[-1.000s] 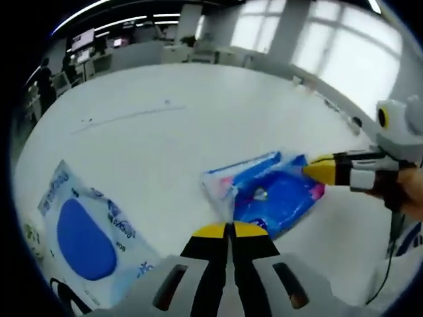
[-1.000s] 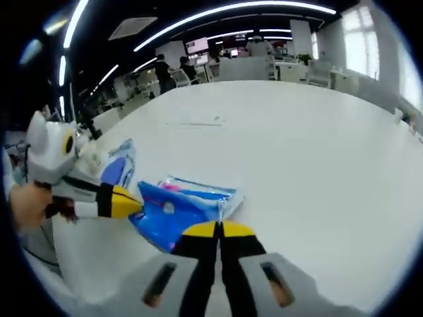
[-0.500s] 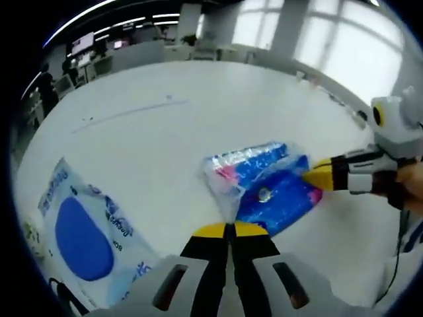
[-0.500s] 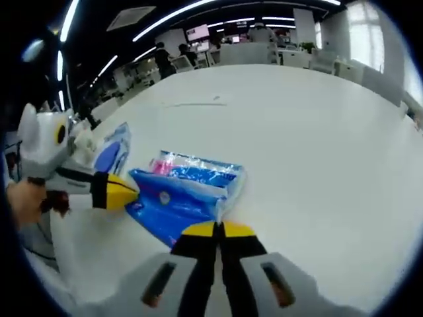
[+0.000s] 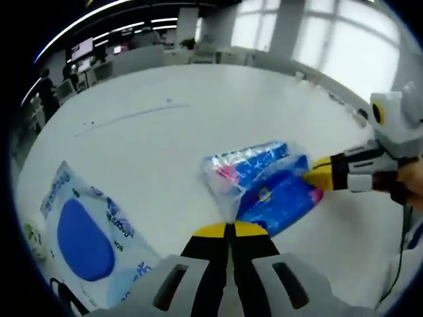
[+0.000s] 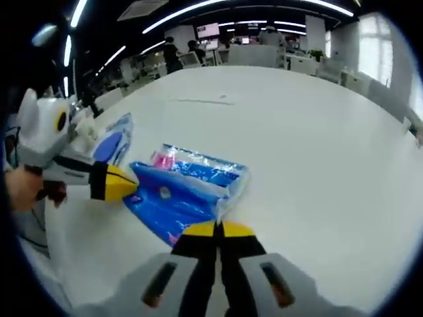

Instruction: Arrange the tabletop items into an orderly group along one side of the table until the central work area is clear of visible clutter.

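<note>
Left gripper view has the left tongs (image 5: 229, 229) with their yellow tips pressed together, pinching the near clear-plastic corner of the crinkly blue plastic packet with pink print (image 5: 264, 187), which lies flat on the white worktop (image 5: 158, 132). Right tongs (image 5: 310, 174) come in from the side, tips squeezed onto the packet's far end. Closer to the worktop's near edge sits a pale wipes pack with a big blue oval label (image 5: 86, 234). Right gripper view: right tongs (image 6: 218, 228) nipping the packet (image 6: 185, 195), left tongs (image 6: 132, 186) on its opposite end, wipes pack (image 6: 111, 142) just behind them.
</note>
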